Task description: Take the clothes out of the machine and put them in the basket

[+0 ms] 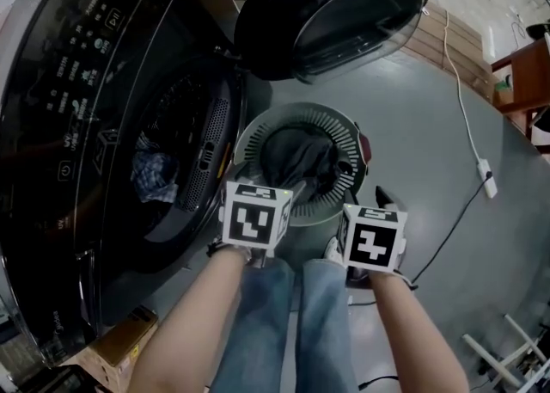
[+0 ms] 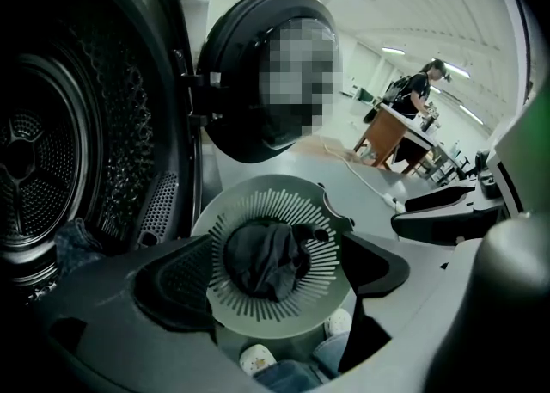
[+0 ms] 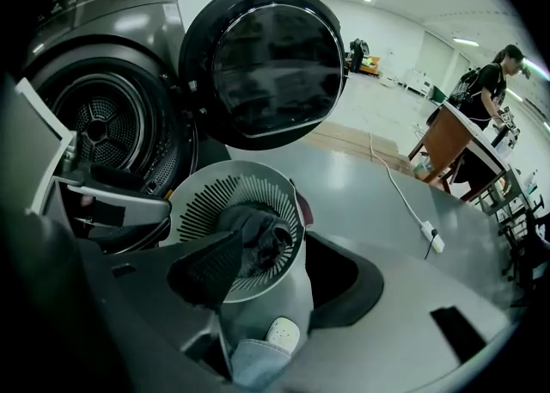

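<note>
A round grey slotted basket (image 1: pixel 258 129) stands on the floor in front of the dark washing machine (image 1: pixel 60 82), whose door (image 1: pixel 335 9) hangs open. A dark garment (image 1: pixel 296 159) lies in the basket. A blue checked cloth (image 1: pixel 155 178) sits in the drum's mouth. My left gripper (image 2: pixel 275 273) hovers open over the basket's near side, with the garment (image 2: pixel 262 254) below its jaws and nothing between them. My right gripper (image 3: pixel 277 279) hangs above the basket's (image 3: pixel 198 185) near right rim, jaws partly apart and gripping nothing I can see.
A white power strip (image 1: pixel 487 178) and its cable lie on the grey floor at right, near wooden furniture (image 1: pixel 520 73). A cardboard box (image 1: pixel 120 344) sits at lower left. A white rack (image 1: pixel 507 348) is at lower right. A person (image 3: pixel 498 82) stands at a far table.
</note>
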### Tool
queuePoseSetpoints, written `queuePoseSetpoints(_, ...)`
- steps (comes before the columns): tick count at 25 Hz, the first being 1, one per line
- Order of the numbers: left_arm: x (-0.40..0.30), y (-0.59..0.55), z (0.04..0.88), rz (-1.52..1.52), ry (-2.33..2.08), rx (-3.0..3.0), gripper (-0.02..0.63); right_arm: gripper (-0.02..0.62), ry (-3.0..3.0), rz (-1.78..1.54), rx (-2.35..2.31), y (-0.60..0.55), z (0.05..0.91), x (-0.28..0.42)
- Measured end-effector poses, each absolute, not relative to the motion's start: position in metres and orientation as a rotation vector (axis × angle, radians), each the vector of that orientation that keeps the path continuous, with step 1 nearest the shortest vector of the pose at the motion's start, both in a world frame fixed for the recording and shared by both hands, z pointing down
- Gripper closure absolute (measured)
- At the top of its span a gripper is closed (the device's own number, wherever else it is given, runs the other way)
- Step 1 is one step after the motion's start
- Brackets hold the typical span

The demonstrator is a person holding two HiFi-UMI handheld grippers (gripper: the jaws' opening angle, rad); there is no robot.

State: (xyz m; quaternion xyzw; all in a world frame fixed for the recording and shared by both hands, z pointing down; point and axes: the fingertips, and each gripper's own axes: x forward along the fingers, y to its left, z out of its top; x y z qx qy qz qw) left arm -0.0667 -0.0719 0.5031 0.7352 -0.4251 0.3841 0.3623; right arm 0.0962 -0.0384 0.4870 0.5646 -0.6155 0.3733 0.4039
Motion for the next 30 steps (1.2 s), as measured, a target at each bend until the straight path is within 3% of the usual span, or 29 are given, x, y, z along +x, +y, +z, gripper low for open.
queuePoseSetpoints(18, -0.122, -0.063, 0.580, 1.121, -1.186, 1.864, 0.164, 0.378, -1.576, 0.903, 1.341, -0.037, 0.572, 0.058)
queuePoseSetpoints(30, -0.268, -0.124, 0.548, 1.331, -1.832, 1.614, 0.164, 0.393, -1.639, 0.823, 1.306, -0.075, 0.588, 0.030)
